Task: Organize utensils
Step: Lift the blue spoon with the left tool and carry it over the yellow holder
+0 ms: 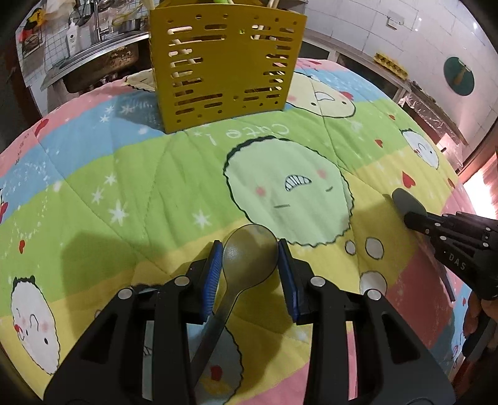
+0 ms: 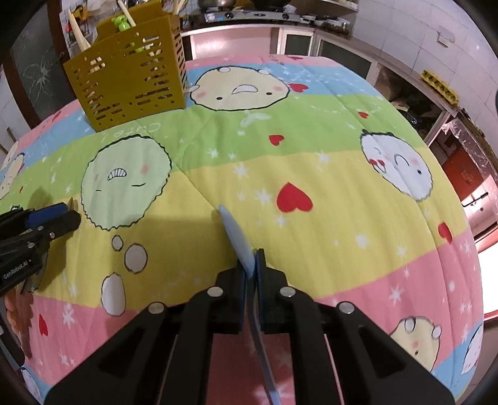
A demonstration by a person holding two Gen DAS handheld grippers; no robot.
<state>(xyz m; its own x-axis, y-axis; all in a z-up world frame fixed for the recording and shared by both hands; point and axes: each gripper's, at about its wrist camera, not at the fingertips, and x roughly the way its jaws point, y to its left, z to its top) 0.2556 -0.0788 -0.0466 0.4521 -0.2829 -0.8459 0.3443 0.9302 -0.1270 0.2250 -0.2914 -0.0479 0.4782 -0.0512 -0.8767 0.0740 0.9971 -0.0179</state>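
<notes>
My left gripper (image 1: 250, 249) is shut on the bowl of a grey-brown plastic spoon (image 1: 249, 261), and the spoon's handle runs back down between the fingers. My right gripper (image 2: 252, 258) is shut on a pale blue spoon (image 2: 236, 233), seen edge-on with its tip sticking out ahead. In the left wrist view the right gripper (image 1: 411, 218) comes in from the right with the blue spoon (image 1: 404, 199). The left gripper (image 2: 70, 215) shows at the left edge of the right wrist view. A yellow slotted utensil holder (image 1: 227, 71) (image 2: 130, 84) stands at the far side, with chopsticks and a green item inside.
A quilted cartoon cloth (image 2: 311, 149) in pink, blue, green and yellow stripes covers the table. A steel sink (image 1: 102, 59) lies beyond the holder on the left. A stove counter (image 2: 249, 15) and cabinets run along the back and right.
</notes>
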